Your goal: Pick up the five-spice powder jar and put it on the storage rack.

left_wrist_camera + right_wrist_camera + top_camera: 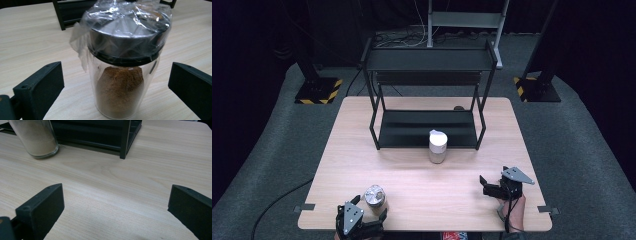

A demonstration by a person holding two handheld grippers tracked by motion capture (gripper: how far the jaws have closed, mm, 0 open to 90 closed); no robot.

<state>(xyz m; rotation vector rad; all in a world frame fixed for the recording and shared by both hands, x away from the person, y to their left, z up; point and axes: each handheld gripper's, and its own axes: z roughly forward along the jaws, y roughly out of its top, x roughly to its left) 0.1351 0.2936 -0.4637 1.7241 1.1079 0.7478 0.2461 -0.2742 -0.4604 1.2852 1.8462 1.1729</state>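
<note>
A clear jar of brown powder (120, 92) with a black lid under crinkled plastic wrap stands upright on the table between the jaws of my left gripper (115, 90). The jaws stand wide apart and neither pad touches the glass. From above, this jar (374, 196) sits near the table's front left, just ahead of the left gripper (370, 207). A second jar (438, 146) with a white cap and pale powder stands in front of the black rack (427, 127). My right gripper (484, 186) rests open at the front right, with bare table between its fingers.
The black two-tier rack (100, 135) stands at the table's back middle, and the pale-powder jar (37, 140) is beside its front edge. The wooden table (412, 175) has free room across its middle. Stands with hazard-striped bases (318, 91) sit on the floor behind.
</note>
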